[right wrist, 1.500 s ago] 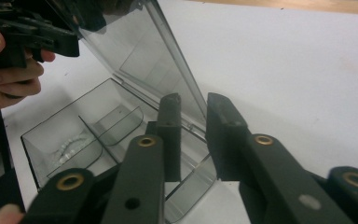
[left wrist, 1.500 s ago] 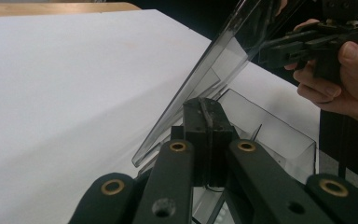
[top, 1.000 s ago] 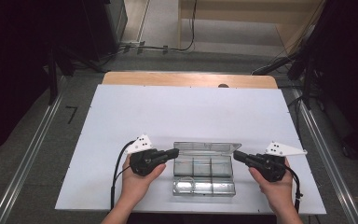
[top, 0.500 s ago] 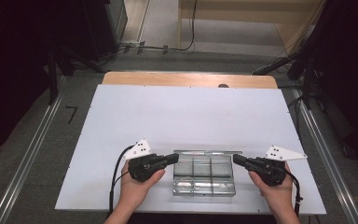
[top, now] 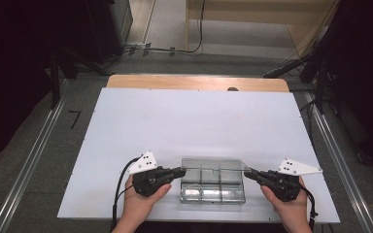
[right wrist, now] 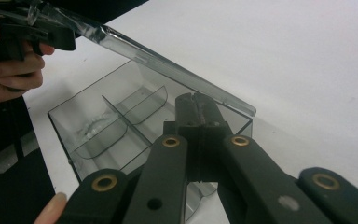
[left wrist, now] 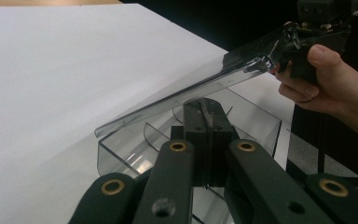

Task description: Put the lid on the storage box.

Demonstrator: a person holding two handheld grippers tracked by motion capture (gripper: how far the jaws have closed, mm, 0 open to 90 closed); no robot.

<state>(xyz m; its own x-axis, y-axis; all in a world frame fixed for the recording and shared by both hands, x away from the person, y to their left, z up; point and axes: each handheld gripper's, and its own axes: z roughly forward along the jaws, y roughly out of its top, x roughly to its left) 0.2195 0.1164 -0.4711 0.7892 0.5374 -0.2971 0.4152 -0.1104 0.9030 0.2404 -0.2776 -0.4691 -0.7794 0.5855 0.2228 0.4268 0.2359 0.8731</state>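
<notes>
Since earlier, both grippers [top: 177, 171] [top: 249, 171], fingers clamped on the lid [top: 216, 165], swung it over the box [top: 212, 192].

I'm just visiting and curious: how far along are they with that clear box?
The clear box sits on the white table, its compartments looking empty. In hand: its lid stands partly raised, the left tool and right tool shut at its two ends. Left: swinging it fully open or shut; I can't tell which.

No legible text, label, brand, number or sign is showing anywhere — not on the clear plastic box [top: 212, 179], not on the white tabletop [top: 194, 121] — nothing is reading.
</notes>
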